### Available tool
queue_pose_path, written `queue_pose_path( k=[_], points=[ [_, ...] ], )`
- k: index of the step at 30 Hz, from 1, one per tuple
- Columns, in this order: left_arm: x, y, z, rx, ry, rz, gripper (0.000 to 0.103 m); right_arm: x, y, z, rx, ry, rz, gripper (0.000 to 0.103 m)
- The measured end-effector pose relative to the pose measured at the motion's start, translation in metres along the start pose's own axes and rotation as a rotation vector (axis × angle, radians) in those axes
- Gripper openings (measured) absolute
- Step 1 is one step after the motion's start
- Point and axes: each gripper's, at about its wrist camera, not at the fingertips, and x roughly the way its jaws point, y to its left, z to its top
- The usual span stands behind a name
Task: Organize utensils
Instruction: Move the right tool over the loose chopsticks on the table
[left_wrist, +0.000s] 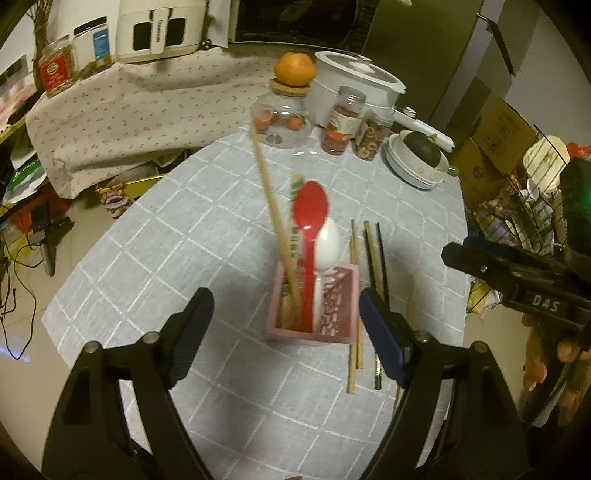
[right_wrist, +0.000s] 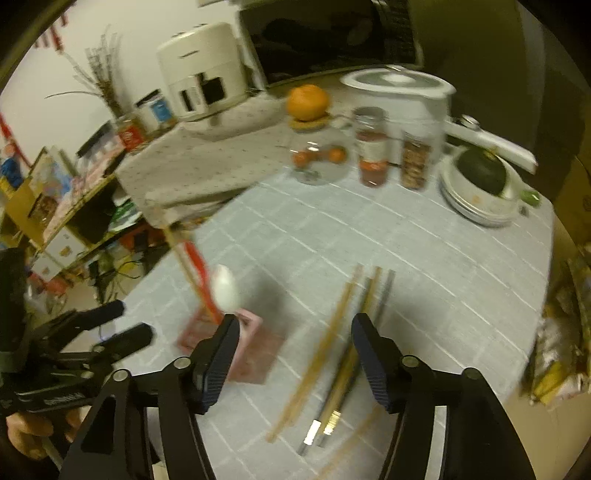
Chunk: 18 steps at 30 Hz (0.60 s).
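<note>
A pink rectangular holder (left_wrist: 314, 314) stands on the grey checked tablecloth (left_wrist: 184, 240). It holds a red spoon (left_wrist: 309, 221), a white spoon (left_wrist: 328, 245), a wooden chopstick (left_wrist: 269, 199) and a wrapped chopstick pair. Several loose chopsticks (left_wrist: 373, 266) lie flat just right of it. My left gripper (left_wrist: 284, 306) is open and empty, hovering over the holder. My right gripper (right_wrist: 291, 328) is open and empty above the loose chopsticks (right_wrist: 332, 354), with the holder (right_wrist: 251, 347) at its left finger. It also shows at the right edge of the left wrist view (left_wrist: 517, 277).
At the table's far edge stand a glass jar (left_wrist: 284, 118) topped by an orange, two spice jars (left_wrist: 341, 125), a white pot (left_wrist: 354, 85) and stacked bowls (left_wrist: 417, 158). A cloth-covered shelf with an appliance (left_wrist: 159, 33) is at the back left. A wire rack (left_wrist: 535, 192) is at right.
</note>
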Motion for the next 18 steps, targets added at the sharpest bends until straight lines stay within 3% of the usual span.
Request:
queue_pose_path(
  k=[11, 18],
  points=[
    [0.007, -0.038, 0.005, 0.045, 0.0, -0.039, 0.081, 0.039, -0.069, -0.024, 0.109, 0.189, -0.136, 0.073],
    [0.011, -0.052, 0.008, 0.066, 0.002, -0.044, 0.081, 0.082, -0.089, -0.041, 0.176, 0.323, -0.145, 0.073]
  ],
)
